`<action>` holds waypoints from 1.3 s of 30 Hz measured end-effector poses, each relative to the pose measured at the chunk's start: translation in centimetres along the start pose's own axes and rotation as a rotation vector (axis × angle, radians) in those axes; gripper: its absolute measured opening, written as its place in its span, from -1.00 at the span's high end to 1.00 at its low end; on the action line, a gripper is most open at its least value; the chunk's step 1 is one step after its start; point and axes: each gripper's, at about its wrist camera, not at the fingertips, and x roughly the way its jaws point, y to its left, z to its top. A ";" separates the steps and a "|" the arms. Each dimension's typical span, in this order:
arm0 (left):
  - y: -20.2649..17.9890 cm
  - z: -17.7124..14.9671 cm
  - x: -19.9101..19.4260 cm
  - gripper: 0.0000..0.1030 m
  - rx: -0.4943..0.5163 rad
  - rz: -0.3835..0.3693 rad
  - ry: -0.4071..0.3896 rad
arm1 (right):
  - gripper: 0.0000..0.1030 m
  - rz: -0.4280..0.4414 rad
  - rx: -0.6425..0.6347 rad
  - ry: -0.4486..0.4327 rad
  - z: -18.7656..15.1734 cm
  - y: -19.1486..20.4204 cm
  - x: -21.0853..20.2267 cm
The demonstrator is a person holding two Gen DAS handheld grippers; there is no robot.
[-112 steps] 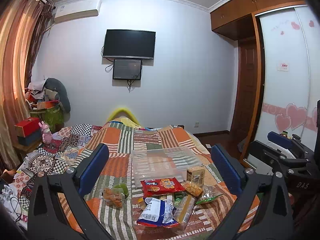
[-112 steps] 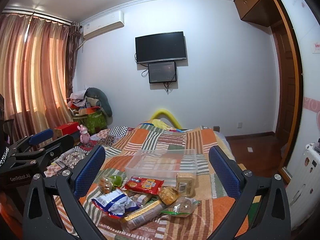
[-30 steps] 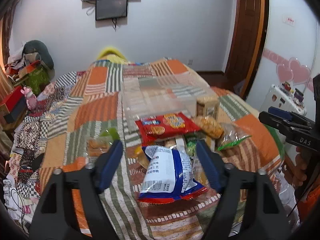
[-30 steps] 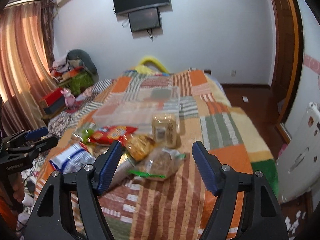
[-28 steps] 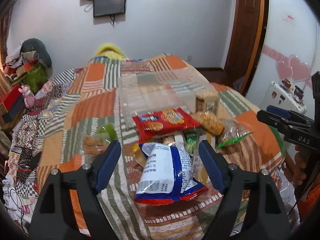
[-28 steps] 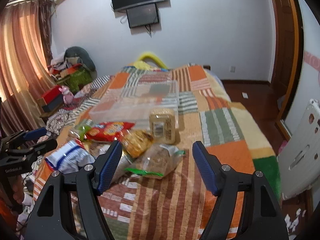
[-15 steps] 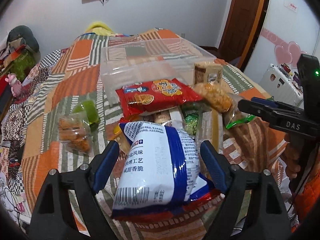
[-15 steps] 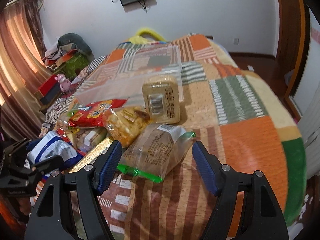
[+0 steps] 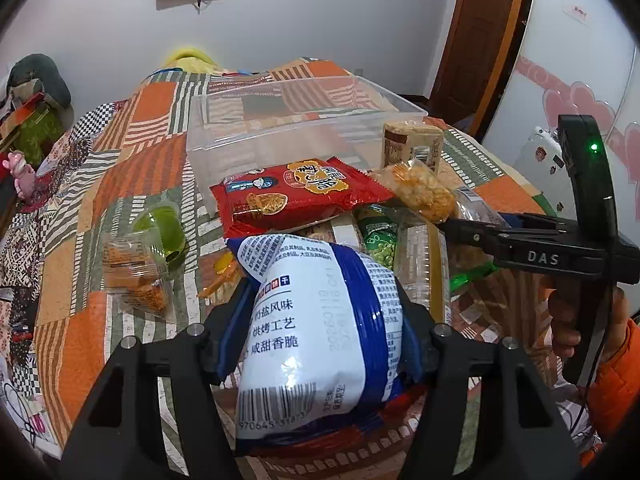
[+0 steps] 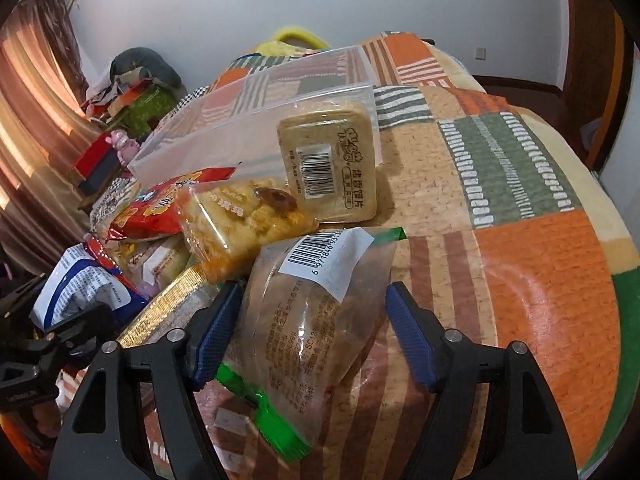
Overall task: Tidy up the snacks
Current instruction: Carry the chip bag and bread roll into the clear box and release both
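Crinkled blue-and-white foil snack bag sits between the fingers of my left claw, both blue pads pressed into its sides: claw closed on it, near end of the patchwork-blanket bed. My right claw straddles the clear plastic bag with the green sealed edge; left pad touches the bag, right pad stands just off it, so half open, nothing gripped. Behind lie the red foil cracker packet, the tan square biscuit pack and the empty clear plastic bin, biscuit pack leaning against the bin wall.
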 end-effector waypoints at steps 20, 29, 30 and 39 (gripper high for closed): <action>2.7 4.3 -5.2 -0.20 -0.073 0.076 -0.193 | 0.08 -0.035 -0.040 -0.187 2.6 -0.2 -5.8; 4.0 9.0 -5.2 -0.20 -0.107 0.086 -0.280 | 0.08 -0.025 -0.073 -0.295 6.6 1.1 -6.6; 4.0 9.4 -5.0 -0.20 -0.107 0.087 -0.288 | 0.08 -0.024 -0.074 -0.301 6.9 1.2 -6.5; 4.8 13.4 -1.8 -0.20 -0.099 0.124 -0.292 | 0.08 -0.015 -0.079 -0.323 9.9 2.2 -4.2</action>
